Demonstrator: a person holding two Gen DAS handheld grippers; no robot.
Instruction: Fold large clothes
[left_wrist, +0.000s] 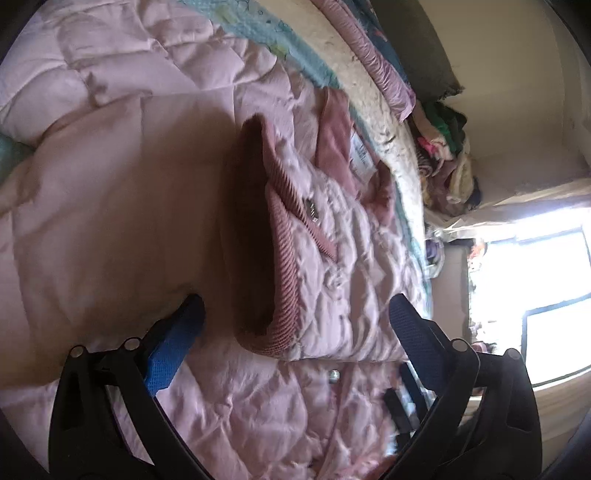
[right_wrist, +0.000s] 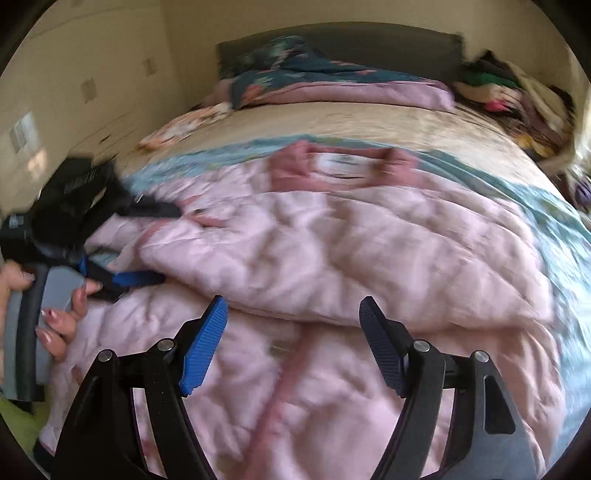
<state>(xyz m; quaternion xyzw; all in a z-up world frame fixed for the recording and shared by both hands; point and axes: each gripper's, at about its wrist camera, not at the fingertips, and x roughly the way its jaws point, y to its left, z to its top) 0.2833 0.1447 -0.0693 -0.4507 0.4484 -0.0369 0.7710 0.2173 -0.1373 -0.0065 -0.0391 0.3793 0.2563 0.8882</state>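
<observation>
Jaws first: we see both grippers standing apart with nothing clamped. The left gripper (left_wrist: 295, 325) straddles the ribbed cuff (left_wrist: 284, 266) of the pink quilted jacket (left_wrist: 343, 288), its blue pads either side of the fabric and not pressing on it. The right gripper (right_wrist: 293, 343) hangs just over the jacket's folded edge, its jaws wide and nothing between them.

In the right wrist view we also see the left gripper at the jacket's left side, with the person's hand (right_wrist: 62, 314) around its handle.

The jacket lies spread on the bed (right_wrist: 332, 118), collar (right_wrist: 343, 162) toward the headboard, with one side or sleeve already laid across the body. We judge the folding begun, not finished: the other side and the final halving look left to do. A clothes heap (right_wrist: 517, 99) sits well apart at the bed's far corner.
</observation>
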